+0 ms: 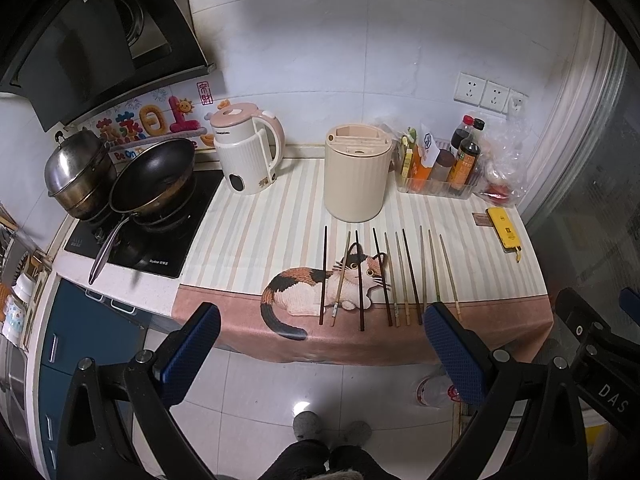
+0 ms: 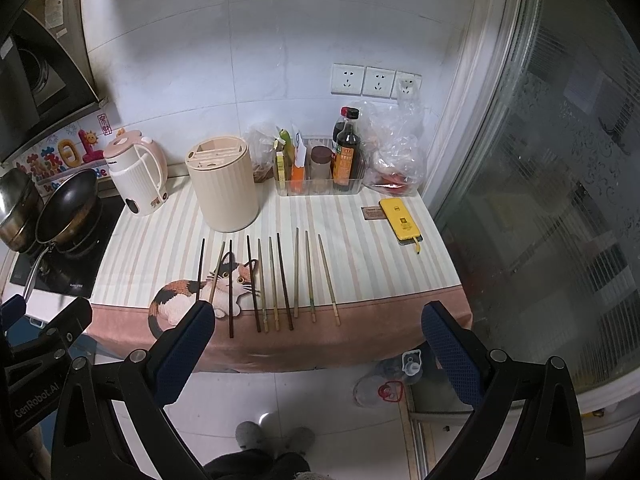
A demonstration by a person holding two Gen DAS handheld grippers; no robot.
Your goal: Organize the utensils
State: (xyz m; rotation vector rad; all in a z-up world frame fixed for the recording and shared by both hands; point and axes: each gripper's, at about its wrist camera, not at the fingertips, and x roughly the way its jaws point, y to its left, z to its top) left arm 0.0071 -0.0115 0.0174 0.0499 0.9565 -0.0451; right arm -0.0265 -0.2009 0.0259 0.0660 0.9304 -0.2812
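Several chopsticks, dark (image 1: 361, 280) and light bamboo (image 1: 450, 274), lie side by side on the cat-print cloth (image 1: 248, 240); they also show in the right wrist view (image 2: 284, 282). A cream round utensil holder (image 1: 357, 172) with slotted top stands behind them, also in the right wrist view (image 2: 224, 182). My left gripper (image 1: 320, 344) is open and empty, held off the counter's front edge. My right gripper (image 2: 318, 344) is open and empty, likewise back from the edge.
A pink-lidded kettle (image 1: 248, 152), a wok (image 1: 154, 178) and a steel pot (image 1: 78, 168) on the cooktop stand at left. A clear bin of sauce bottles (image 1: 440, 168), plastic bags (image 2: 394, 156) and a yellow power bank (image 1: 505, 227) are at right. A glass door (image 2: 560, 200) is far right.
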